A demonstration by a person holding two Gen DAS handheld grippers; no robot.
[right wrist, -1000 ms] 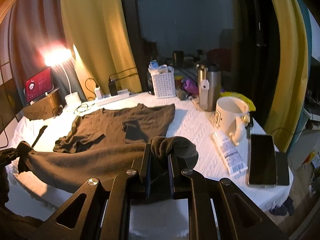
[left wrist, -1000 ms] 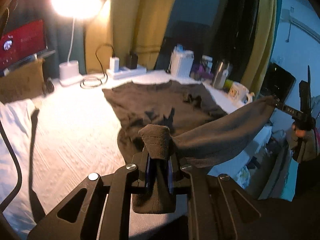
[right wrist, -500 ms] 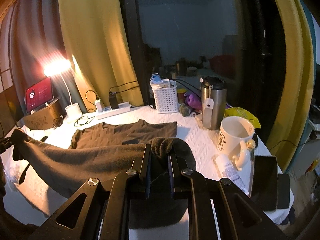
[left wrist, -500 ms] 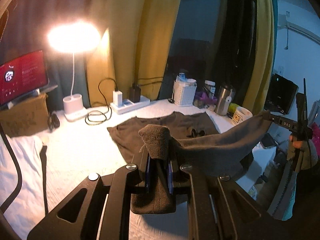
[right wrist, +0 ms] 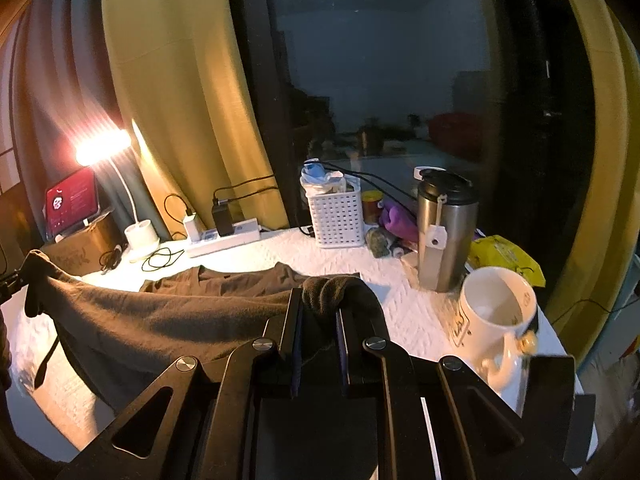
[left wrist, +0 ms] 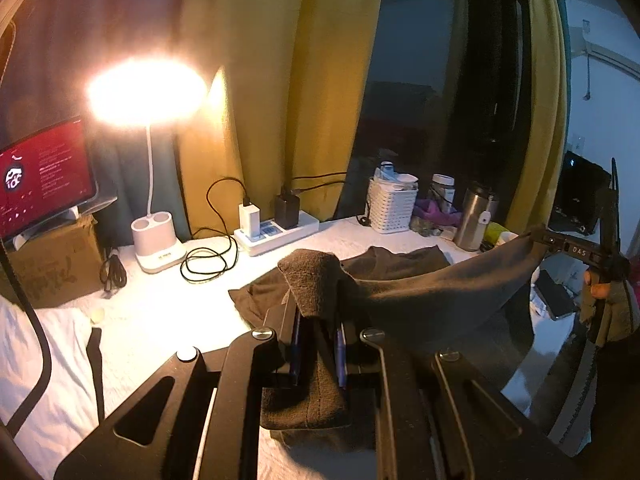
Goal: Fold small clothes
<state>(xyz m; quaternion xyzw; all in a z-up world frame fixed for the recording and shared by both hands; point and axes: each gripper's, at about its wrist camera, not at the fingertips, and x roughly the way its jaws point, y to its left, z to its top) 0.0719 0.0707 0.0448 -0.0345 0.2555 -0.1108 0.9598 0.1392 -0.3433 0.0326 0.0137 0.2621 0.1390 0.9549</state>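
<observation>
A dark brown garment [left wrist: 432, 296] hangs stretched between my two grippers, lifted above the white table [left wrist: 160, 312]; its far part still lies on the cloth. My left gripper [left wrist: 318, 320] is shut on one corner of it, the fabric bunched over the fingertips. My right gripper [right wrist: 318, 312] is shut on the other corner of the garment [right wrist: 160, 320]. In the left wrist view the right gripper [left wrist: 540, 236] shows at the right edge, pinching the cloth. In the right wrist view the left gripper [right wrist: 24, 276] shows at the far left.
At the back stand a lit lamp [left wrist: 156, 240], a power strip [left wrist: 276, 232] with cables, a white basket [right wrist: 336, 216] and a steel flask [right wrist: 444, 236]. A white mug [right wrist: 496, 320] and a phone [right wrist: 548, 384] lie at the right. A red-screen tablet [left wrist: 44, 176] sits on a box.
Both grippers have risen, lifting the held edge of the garment higher off the table. The views tilt up, showing more curtain and window; less of the garment lies flat.
</observation>
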